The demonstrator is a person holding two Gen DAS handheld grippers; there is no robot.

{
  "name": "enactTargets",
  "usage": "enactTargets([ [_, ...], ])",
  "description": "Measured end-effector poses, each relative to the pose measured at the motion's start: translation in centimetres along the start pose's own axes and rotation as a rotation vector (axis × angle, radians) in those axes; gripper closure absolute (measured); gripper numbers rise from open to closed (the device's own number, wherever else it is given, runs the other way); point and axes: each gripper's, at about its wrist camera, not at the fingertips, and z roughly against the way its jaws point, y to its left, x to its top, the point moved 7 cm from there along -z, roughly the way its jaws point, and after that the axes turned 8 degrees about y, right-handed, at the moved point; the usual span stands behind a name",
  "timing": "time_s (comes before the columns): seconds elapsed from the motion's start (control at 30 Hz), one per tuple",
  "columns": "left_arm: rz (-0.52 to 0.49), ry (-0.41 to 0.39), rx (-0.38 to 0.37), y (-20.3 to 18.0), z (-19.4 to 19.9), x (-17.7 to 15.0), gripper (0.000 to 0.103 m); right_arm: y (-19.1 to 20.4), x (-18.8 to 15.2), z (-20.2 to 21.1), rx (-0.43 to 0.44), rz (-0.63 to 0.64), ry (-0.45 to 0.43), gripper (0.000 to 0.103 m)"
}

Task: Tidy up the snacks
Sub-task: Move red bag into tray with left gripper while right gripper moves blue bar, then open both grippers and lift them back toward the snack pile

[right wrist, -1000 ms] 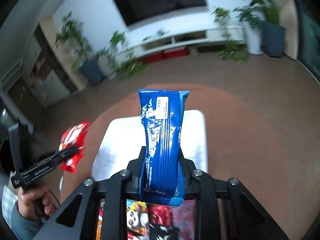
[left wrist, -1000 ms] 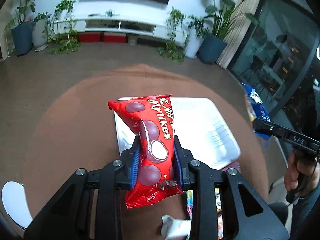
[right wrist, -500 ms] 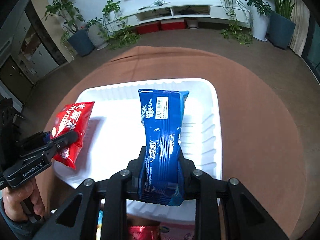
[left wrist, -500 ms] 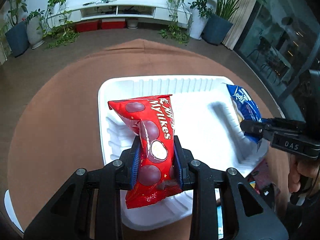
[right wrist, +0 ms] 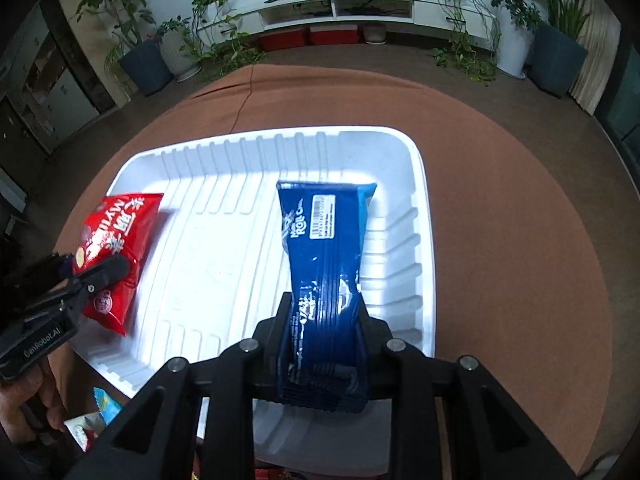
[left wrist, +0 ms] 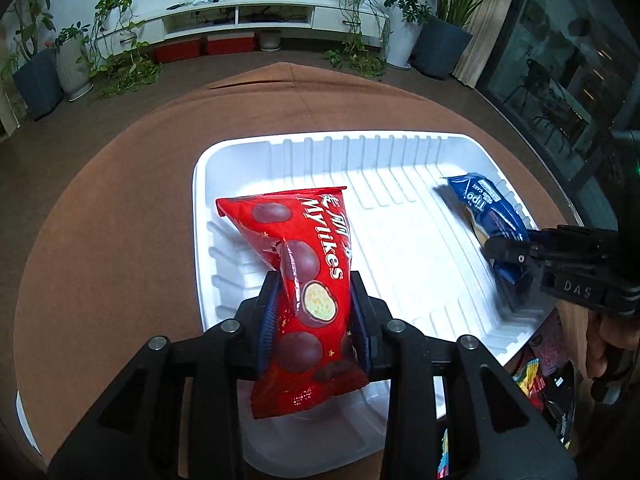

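My left gripper point(left wrist: 314, 308) is shut on a red Mylikes snack bag point(left wrist: 304, 272) and holds it over the left side of a white ribbed tray point(left wrist: 400, 152). My right gripper point(right wrist: 324, 320) is shut on a blue Tipo roll-cake packet point(right wrist: 324, 248) over the tray's right side point(right wrist: 416, 184). The blue packet point(left wrist: 486, 208) and the right gripper point(left wrist: 504, 252) also show at the right of the left wrist view. The red bag point(right wrist: 116, 240) and the left gripper point(right wrist: 104, 272) show at the left of the right wrist view.
The tray sits on a round table with a brown cloth point(left wrist: 120, 200). More snack packets point(left wrist: 540, 380) lie by the tray's near edge, also seen at lower left of the right wrist view point(right wrist: 100, 404). A white chair edge point(left wrist: 24, 420) is at lower left. Plants and a TV bench stand beyond.
Both grippers have moved forward and down, from above the table to low inside the tray, each still holding its packet. The tray now fills much more of both views.
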Motion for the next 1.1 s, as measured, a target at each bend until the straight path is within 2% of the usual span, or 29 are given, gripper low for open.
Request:
enactTargets([
  [0.03, 0.004, 0.001, 0.000, 0.1, 0.0, 0.1, 0.060, 0.0, 0.0, 0.0, -0.005, 0.002, 0.001, 0.073],
  [0.1, 0.003, -0.010, -0.011, 0.4, 0.4, -0.1, 0.054, -0.1, 0.0, -0.1, -0.001, -0.002, 0.000, 0.060],
  [0.23, 0.003, -0.033, 0.002, 0.6, 0.9, 0.5, 0.043, -0.2, -0.1, 0.1, -0.002, -0.001, -0.014, 0.053],
  [0.37, 0.023, -0.065, -0.007, 0.7, 2.6, -0.6, 0.041, 0.0, 0.1, 1.6, -0.008, 0.012, -0.053, 0.037],
  [0.47, 0.036, -0.103, -0.015, 1.1, 5.3, -1.6, 0.028, -0.2, 0.5, 3.8, -0.014, 0.018, -0.115, 0.028],
  [0.57, 0.056, -0.139, -0.060, 1.9, 9.3, -3.0, 0.016, -0.8, 0.5, 7.1, 0.020, -0.009, -0.195, 0.024],
  [0.6, 0.054, -0.153, -0.072, 1.9, 10.3, -3.5, 0.006, -1.0, 0.2, 8.6, 0.047, -0.026, -0.232, 0.020],
  [0.63, 0.049, -0.168, -0.081, 1.7, 11.3, -4.1, 0.000, -1.4, -0.1, 10.5, 0.084, -0.051, -0.285, 0.017],
  [0.7, 0.024, -0.233, -0.095, 1.3, 13.8, -5.6, 0.000, -2.0, -1.3, 13.6, 0.156, -0.107, -0.380, 0.000],
  [0.73, 0.015, -0.271, -0.093, 1.2, 15.0, -6.4, 0.000, -2.4, -2.3, 15.2, 0.204, -0.142, -0.428, 0.000],
  [0.83, 0.020, -0.420, -0.104, 0.6, 18.8, -9.6, 0.000, -3.0, -5.7, 17.9, 0.328, -0.188, -0.481, 0.000],
  [0.87, 0.023, -0.416, -0.093, 0.3, 19.4, -10.9, 0.000, -3.1, -6.8, 18.4, 0.356, -0.203, -0.487, 0.000],
  [0.93, 0.055, -0.333, -0.048, 0.0, 19.6, -13.1, 0.000, -3.3, -10.0, 19.1, 0.407, -0.242, -0.484, 0.000],
  [0.97, 0.100, -0.292, -0.050, 0.1, 19.5, -14.4, 0.000, -3.2, -11.4, 19.3, 0.417, -0.262, -0.491, 0.000],
  [1.03, 0.192, -0.285, -0.114, 0.2, 19.8, -16.8, 0.000, -3.4, -13.9, 19.5, 0.408, -0.300, -0.508, 0.000],
  [1.1, 0.213, -0.285, -0.145, -0.6, 20.0, -19.0, 0.000, -3.1, -16.5, 19.5, 0.365, -0.314, -0.515, 0.000],
])
